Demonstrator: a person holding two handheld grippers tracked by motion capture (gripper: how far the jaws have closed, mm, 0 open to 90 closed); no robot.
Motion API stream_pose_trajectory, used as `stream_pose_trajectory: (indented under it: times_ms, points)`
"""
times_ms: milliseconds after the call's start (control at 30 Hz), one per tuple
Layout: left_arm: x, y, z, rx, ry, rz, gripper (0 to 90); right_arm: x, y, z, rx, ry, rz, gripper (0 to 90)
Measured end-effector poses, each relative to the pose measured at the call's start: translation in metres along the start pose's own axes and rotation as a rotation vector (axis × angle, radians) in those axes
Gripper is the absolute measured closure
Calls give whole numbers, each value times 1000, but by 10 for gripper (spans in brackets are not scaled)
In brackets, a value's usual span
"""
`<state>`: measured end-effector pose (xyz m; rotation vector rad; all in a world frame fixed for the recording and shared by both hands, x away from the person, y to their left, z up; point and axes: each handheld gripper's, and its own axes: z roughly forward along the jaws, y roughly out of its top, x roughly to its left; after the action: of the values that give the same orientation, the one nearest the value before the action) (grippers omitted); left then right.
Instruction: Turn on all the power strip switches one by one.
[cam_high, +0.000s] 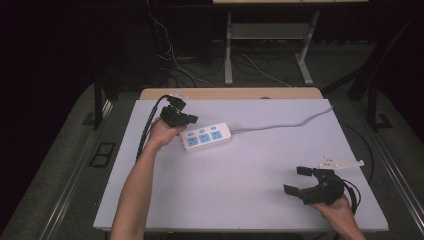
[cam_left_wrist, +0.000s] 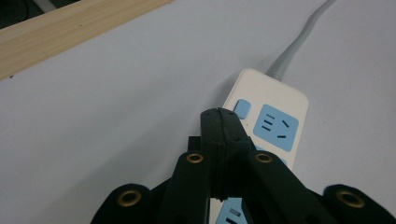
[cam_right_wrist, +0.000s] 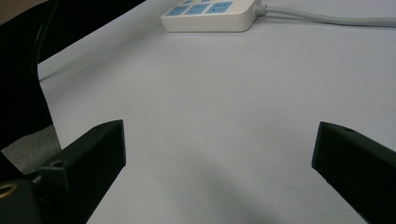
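Power strip (cam_high: 206, 137) lies on the white surface (cam_high: 250, 190), towards its far left, its grey cord (cam_high: 280, 125) running off to the far right. I hold the left gripper (cam_high: 186, 120) right over the strip's left end, its fingers (cam_left_wrist: 219, 135) pressed fully together on nothing, just beside the blue switch (cam_left_wrist: 241, 108). I judge this is the switch-pressing step; next I need a short, straight push down onto that button. My right gripper (cam_high: 298, 180) waits well apart from the strip, fingers (cam_right_wrist: 88, 158) spread wide and empty.
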<state>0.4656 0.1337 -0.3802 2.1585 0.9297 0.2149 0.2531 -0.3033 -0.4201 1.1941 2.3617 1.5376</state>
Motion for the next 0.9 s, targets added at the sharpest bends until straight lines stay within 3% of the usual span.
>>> stream_pose_trajectory:
  times_ms: [200, 567, 900]
  points:
    - [-6, 3, 12, 32, -11, 26, 894, 0, 0, 0, 1, 0, 0, 26]
    - [-7, 0, 28, 64, -25, 23, 893, -1, 0, 1, 7, 3, 0, 26]
    - [-7, -5, 35, 126, -7, 46, 893, -1, 0, 1, 7, 3, 0, 27]
